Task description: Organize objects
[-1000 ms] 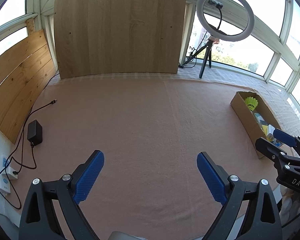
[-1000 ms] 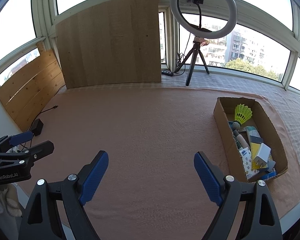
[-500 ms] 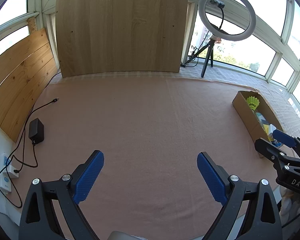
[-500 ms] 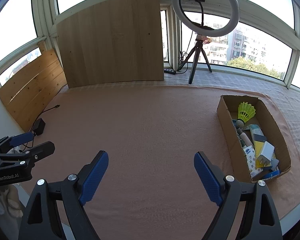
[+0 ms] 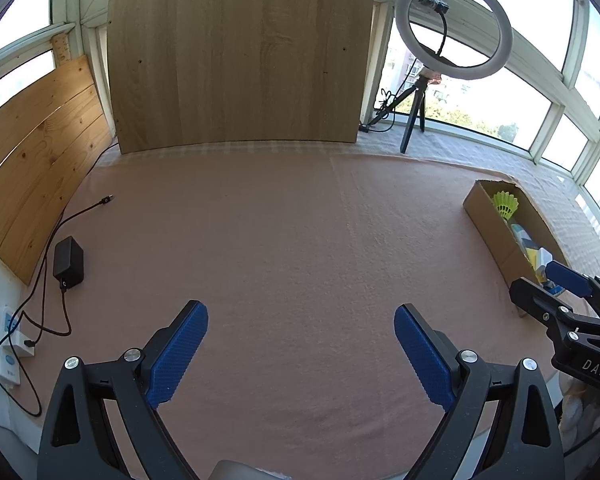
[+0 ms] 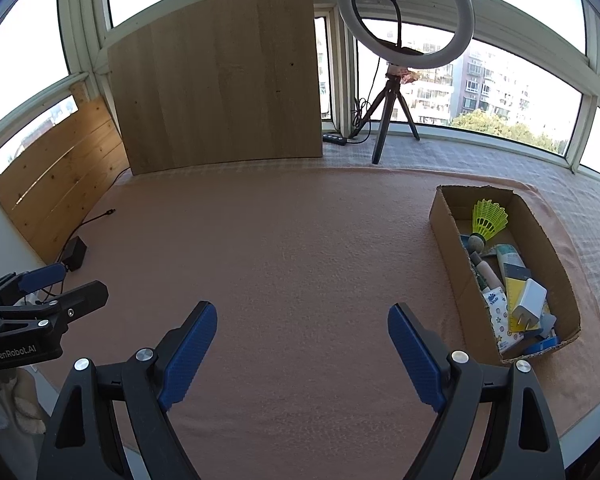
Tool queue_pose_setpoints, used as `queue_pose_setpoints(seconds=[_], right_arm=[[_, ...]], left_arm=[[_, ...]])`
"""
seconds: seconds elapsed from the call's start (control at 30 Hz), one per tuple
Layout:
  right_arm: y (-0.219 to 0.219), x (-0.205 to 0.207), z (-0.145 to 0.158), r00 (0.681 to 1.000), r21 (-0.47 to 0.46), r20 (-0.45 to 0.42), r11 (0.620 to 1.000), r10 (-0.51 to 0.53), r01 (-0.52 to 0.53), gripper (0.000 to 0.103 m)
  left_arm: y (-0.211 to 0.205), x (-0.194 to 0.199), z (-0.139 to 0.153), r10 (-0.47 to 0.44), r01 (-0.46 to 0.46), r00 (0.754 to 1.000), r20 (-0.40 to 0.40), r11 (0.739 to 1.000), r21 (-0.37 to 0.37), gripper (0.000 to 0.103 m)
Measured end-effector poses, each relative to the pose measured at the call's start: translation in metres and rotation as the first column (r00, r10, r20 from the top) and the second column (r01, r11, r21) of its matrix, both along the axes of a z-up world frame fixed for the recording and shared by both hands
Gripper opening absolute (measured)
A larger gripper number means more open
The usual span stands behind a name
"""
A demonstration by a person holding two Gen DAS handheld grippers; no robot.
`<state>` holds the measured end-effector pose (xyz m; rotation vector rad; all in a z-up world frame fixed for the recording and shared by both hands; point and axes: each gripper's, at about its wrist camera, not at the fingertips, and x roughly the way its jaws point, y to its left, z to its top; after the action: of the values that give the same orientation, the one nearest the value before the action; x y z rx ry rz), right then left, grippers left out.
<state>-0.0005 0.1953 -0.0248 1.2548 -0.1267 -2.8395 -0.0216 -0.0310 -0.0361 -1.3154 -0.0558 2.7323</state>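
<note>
- The left tool [image 5: 300,332] hangs above the pink cloth-covered surface [image 5: 284,240], its two blue-padded fingers spread wide apart with nothing between them.
- The right tool [image 6: 300,336] hangs over the same surface, its fingers likewise wide apart and holding nothing.
- In the right wrist view, the left tool [image 6: 60,284] shows at the far left, low over the near edge of the surface; its jaws are parted there too.
- In the left wrist view, the right tool [image 5: 548,284] shows at the far right, just in front of the near end of the cardboard box [image 5: 488,220].
- The cardboard box [image 6: 448,248] lies ahead and to the right of the right tool, its long side running away from it.
- Inside the box, a yellow shuttlecock [image 6: 488,220] lies at the far end, tilted, with its cork end toward the right tool.
- Nearer in the box lie a white charger plug [image 6: 528,304], a yellow card [image 6: 514,292] partly under the plug, and a starred tissue packet [image 6: 500,312] against the left wall.
- A black power adapter [image 5: 69,263] sits well to the left of the left tool, with its cable [image 5: 80,212] trailing over the cloth.
- Far ahead of both tools, a wooden board [image 5: 240,60] stands upright, and a ring light [image 6: 406,20] on a tripod stands to its right.
</note>
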Motion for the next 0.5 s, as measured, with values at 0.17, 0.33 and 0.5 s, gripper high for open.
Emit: queue_pose_setpoints(seconds=[0.17,0.33,0.5], right_arm=[[0.0013,-0.0015,-0.0011,1.0,-0.004,0.002,1.0,0.0,0.0,0.085],[0.0005,-0.0019,-0.0012,1.0,-0.004,0.003,1.0,0.001,-0.001,0.085],[0.0003,-0.0023,-0.0013,1.0,-0.004,0.003,1.0,0.001,-0.001,0.085]], left_arm=[[0.0005,-0.0002,-0.0005,0.002,-0.002,1.0,0.002,1.0,-0.001,0.096],[0.0,-0.0008,-0.0008,0.0,0.0,1.0,0.002,1.0,-0.001,0.096],[-0.0009,-0.0022,-0.0022,0.0,0.0,1.0,0.004,1.0,-0.002,0.096]])
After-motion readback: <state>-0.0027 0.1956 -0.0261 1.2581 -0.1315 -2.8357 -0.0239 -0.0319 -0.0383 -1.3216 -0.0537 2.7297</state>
